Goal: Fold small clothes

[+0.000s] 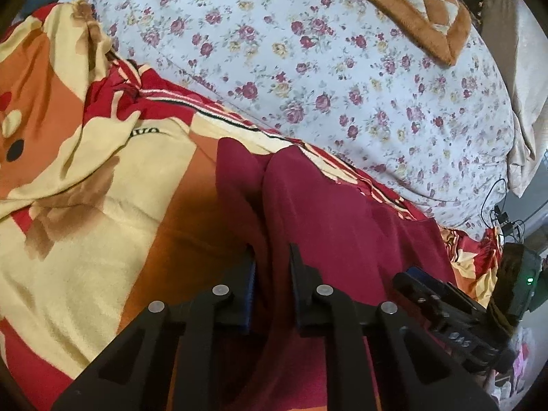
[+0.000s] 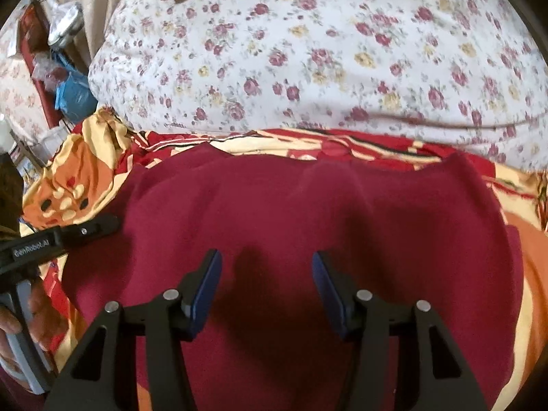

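Nearest in the left wrist view, the left gripper [image 1: 272,257] has its jaws pinched on a raised ridge of the maroon garment [image 1: 328,212] — the cloth bunches up between the black fingers and runs away from them as a narrow fold. The fabric looks soft, matte and slightly fuzzy, like knit or fleece. In the right wrist view the right gripper [image 2: 267,274] hangs over the same maroon garment [image 2: 308,205] with its jaws moderately wide, blue pads facing each other, nothing between them; its shadow falls on the cloth just ahead. Here the garment lies mostly flat, a broad rounded shape whose long axis runs left to right across the view, with its far edge gently wavy. It rests on a plush blanket [image 2: 85,178] printed in red, orange and cream. Beyond the blanket swells a white floral quilt [image 2: 308,51] — puffy, scattered with small roses. Farthest back sits a brown-bordered cushion [image 1: 411,7] with a cream diamond pattern.
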`<state>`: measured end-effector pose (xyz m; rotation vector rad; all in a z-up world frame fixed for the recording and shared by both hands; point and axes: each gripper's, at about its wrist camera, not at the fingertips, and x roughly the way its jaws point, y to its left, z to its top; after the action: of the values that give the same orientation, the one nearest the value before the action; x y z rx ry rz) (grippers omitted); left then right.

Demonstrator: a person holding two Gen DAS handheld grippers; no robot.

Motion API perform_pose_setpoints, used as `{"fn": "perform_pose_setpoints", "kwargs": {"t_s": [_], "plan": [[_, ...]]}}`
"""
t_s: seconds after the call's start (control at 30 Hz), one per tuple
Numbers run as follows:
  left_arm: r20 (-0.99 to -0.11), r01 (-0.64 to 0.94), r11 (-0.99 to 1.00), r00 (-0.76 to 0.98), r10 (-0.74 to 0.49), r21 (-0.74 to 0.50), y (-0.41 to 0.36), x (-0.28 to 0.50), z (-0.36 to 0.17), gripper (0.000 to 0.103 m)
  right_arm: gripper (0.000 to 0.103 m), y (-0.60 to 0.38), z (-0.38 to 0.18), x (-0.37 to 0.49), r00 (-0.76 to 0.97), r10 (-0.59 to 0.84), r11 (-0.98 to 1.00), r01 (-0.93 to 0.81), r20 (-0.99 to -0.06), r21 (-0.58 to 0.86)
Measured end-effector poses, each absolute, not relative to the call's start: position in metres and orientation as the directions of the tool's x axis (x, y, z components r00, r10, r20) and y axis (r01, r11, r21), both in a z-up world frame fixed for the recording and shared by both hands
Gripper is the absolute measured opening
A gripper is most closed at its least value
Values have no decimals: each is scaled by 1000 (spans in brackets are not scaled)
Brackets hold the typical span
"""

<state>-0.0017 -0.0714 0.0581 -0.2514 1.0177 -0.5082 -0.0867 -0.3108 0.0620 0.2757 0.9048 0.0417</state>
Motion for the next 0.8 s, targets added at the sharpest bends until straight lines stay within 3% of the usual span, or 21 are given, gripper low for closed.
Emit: {"fn": "perform_pose_setpoints", "kwargs": {"t_s": [0.2, 0.43, 0.57, 0.6, 0.63, 0.67, 0.8], "plan": [[-713, 298, 827, 420, -562, -476, -71, -7, 70, 3, 55, -304, 50, -82, 589, 90, 985, 67, -803, 159], [-667, 401, 779, 410, -622, -481, -99, -30, 105, 1, 52, -322, 48, -82, 586, 140, 966, 94, -798, 239], [-669, 471, 756, 381, -639, -454, -134, -44, 118, 1, 53, -348, 49, -89, 599, 245, 903, 145, -762, 405], [-671, 483, 748, 367, -644, -455, -144, -46, 117, 1, 57, -361, 48, -93, 616, 276, 862, 181, -738, 474], [-675, 492, 743, 354, -648, -454, -153, -48, 115, 1, 69, -371, 46, -97, 634, 296, 822, 213, -715, 528], [-681, 503, 738, 342, -648, -450, -162, -51, 112, 1, 71, -386, 41, -102, 659, 321, 761, 248, -680, 599], [-719, 530, 741, 310, -622, -412, -191, -60, 95, 1, 70, -404, 29, -104, 668, 400, 670, 253, -628, 697]]}}
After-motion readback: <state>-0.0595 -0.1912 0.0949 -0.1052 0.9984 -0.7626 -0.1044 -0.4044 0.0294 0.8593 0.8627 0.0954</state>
